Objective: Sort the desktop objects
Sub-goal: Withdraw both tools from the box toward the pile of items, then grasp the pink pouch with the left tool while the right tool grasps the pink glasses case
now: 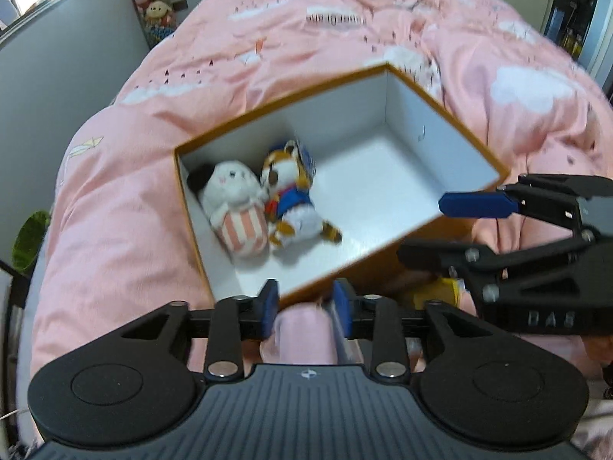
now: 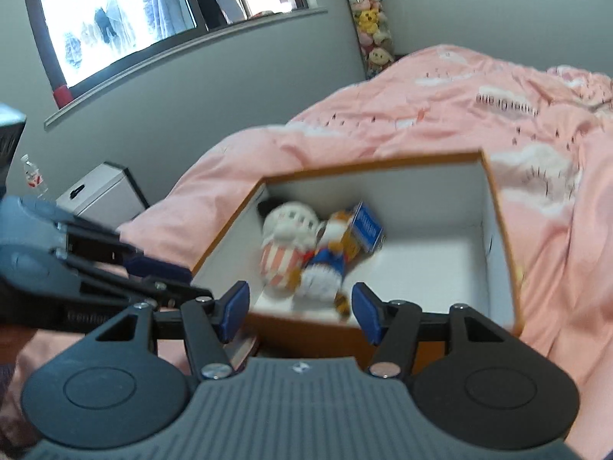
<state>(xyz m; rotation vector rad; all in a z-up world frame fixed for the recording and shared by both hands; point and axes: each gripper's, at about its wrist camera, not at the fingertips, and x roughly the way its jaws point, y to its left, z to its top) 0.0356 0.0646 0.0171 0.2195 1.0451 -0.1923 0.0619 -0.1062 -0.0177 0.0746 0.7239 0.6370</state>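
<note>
An open orange box with a white inside (image 1: 413, 88) (image 2: 498, 207) sits on the pink bed. In it lie a white plush with a striped pink body (image 1: 237, 207) (image 2: 283, 241) and an orange-and-blue fox plush (image 1: 291, 199) (image 2: 325, 264) with a blue tag. My left gripper (image 1: 306, 308) is shut on a pink object (image 1: 302, 335) just before the box's near edge. My right gripper (image 2: 300, 312) is open and empty over the box's near wall; it also shows in the left wrist view (image 1: 440, 230).
The pink duvet (image 1: 345, 38) (image 2: 459, 115) covers the bed all round the box. A yellow item (image 1: 440, 293) lies by the box's near right corner. A grey wall, a window (image 2: 134, 19), a plush column (image 2: 371, 27) and a grey case (image 2: 103, 195) stand to the left.
</note>
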